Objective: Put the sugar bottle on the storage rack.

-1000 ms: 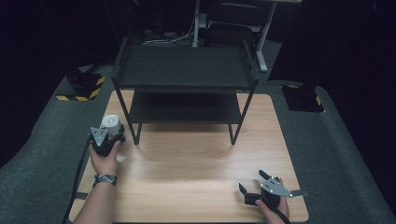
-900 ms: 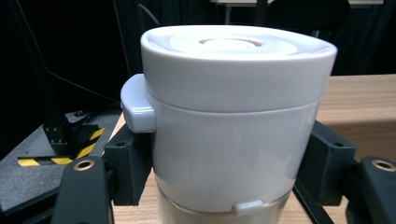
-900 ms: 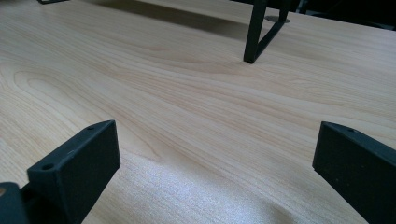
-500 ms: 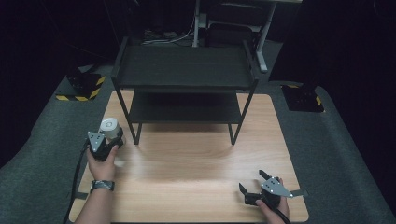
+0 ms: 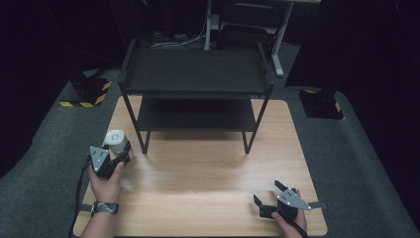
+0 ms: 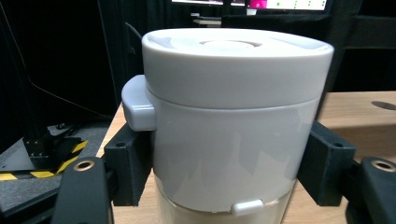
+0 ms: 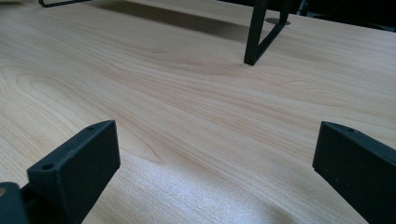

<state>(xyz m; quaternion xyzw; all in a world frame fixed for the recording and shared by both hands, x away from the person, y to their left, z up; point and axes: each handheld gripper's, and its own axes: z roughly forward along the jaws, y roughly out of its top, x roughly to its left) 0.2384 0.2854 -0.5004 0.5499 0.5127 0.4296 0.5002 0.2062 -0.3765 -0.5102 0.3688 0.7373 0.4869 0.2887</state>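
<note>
The left gripper (image 5: 115, 157) pinches a white, round, lidded plastic canister (image 6: 231, 126) upright between its black jaws over the left part of the pale wooden table (image 5: 208, 168), near the black metal two-tier shelf (image 5: 195, 74), while the right gripper (image 5: 270, 195) rests with jaws spread wide, holding nothing.

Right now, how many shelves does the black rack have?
2: the upper shelf at the top of the black rack, the lower shelf directly beneath it, above the table.
</note>
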